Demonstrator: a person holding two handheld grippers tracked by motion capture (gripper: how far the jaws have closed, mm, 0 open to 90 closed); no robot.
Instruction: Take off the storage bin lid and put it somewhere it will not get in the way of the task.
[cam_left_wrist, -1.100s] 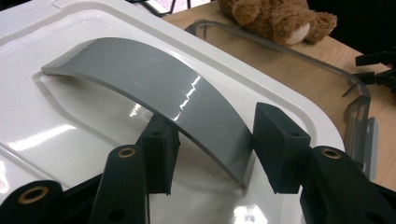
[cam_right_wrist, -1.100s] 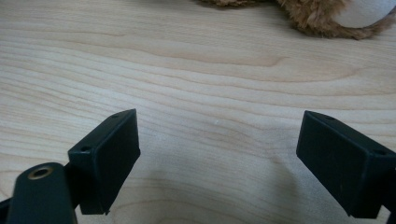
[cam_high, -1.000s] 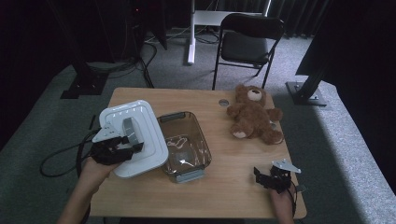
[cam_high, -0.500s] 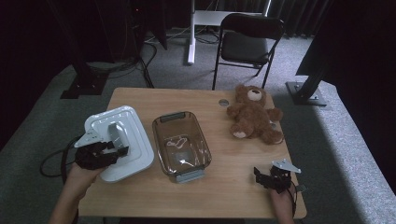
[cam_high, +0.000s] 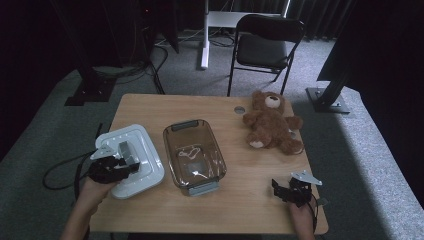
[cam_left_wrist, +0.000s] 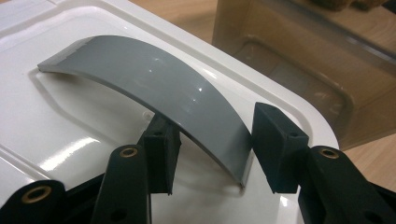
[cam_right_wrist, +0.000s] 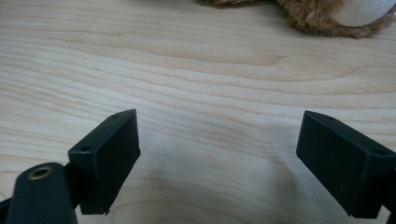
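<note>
Left gripper view alone shows the left hand-held gripper (cam_left_wrist: 212, 154) grasping the lid's grey handle (cam_left_wrist: 154, 100).

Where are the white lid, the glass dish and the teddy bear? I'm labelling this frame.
white lid (cam_high: 142, 150): high view, on its flat top right of the grey handle.
glass dish (cam_high: 195, 159): high view, on its clear bottom.
teddy bear (cam_high: 270, 125): high view, on its brown belly.
</note>
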